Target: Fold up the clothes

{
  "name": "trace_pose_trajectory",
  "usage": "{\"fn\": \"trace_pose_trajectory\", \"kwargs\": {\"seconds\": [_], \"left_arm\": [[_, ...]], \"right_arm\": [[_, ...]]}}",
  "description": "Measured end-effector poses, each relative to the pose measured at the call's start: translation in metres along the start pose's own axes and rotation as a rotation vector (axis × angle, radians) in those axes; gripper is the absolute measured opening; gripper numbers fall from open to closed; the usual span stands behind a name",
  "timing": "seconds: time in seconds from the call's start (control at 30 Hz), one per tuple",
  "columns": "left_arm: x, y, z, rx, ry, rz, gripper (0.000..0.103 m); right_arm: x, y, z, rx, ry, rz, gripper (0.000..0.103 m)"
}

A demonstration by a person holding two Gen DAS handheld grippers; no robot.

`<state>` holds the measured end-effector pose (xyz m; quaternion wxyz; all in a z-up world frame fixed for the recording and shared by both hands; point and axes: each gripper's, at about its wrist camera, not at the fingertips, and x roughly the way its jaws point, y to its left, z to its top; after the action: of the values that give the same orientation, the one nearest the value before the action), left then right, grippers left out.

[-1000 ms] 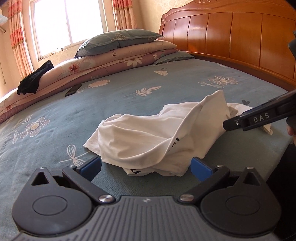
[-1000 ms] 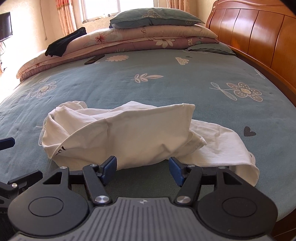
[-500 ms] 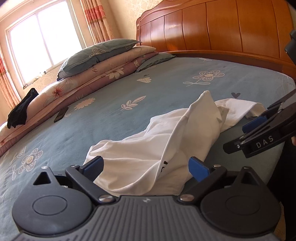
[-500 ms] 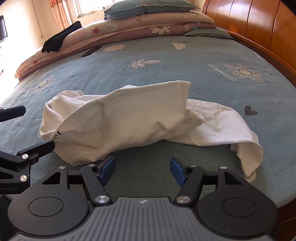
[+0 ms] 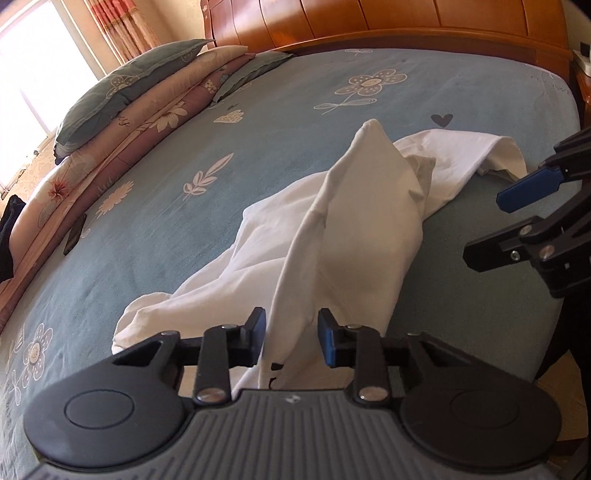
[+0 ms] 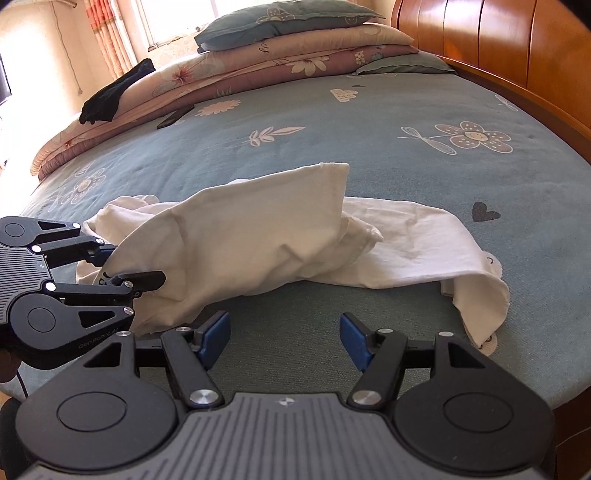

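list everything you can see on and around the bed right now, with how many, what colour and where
white garment: one, white, crumpled near the front edge of the bed
bed sheet: one, blue-green with flower and heart prints, covering the bed
folded quilts: a stack, pink and cream floral, along the far side
pillow: one, grey-green, on top of the stack; a second one pokes out beside the headboard
dark cloth: one, black, draped on the stack's left end
flat dark object: one, black, on the sheet by the quilts
headboard: one, orange-brown wood, right side
curtains: red-patterned, by the window
left gripper: black with blue pads, jaws just closing around the garment's near edge
right gripper: black with blue pads, open, over bare sheet
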<state>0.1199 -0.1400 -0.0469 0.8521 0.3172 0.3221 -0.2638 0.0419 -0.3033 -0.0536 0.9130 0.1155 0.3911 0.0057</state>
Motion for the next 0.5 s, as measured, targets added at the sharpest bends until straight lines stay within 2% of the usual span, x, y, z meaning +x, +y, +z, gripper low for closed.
{"fn": "trace_pose_trajectory", "kwargs": {"seconds": [0.03, 0.1, 0.33, 0.5], "left_arm": [[-0.002, 0.001, -0.001, -0.007, -0.003, 0.007, 0.011], [-0.006, 0.005, -0.003, -0.024, -0.014, 0.025, 0.008], [-0.048, 0.054, -0.006, -0.135, -0.104, 0.179, 0.005], [-0.078, 0.096, -0.017, -0.213, -0.141, 0.273, 0.005]], "right_arm": [[-0.001, -0.001, 0.000, 0.002, -0.004, -0.002, 0.070], [-0.002, -0.002, 0.000, 0.004, -0.008, -0.003, 0.070], [-0.004, 0.001, -0.001, -0.007, -0.008, -0.010, 0.070], [-0.005, 0.005, -0.001, -0.016, -0.007, -0.009, 0.070]]}}
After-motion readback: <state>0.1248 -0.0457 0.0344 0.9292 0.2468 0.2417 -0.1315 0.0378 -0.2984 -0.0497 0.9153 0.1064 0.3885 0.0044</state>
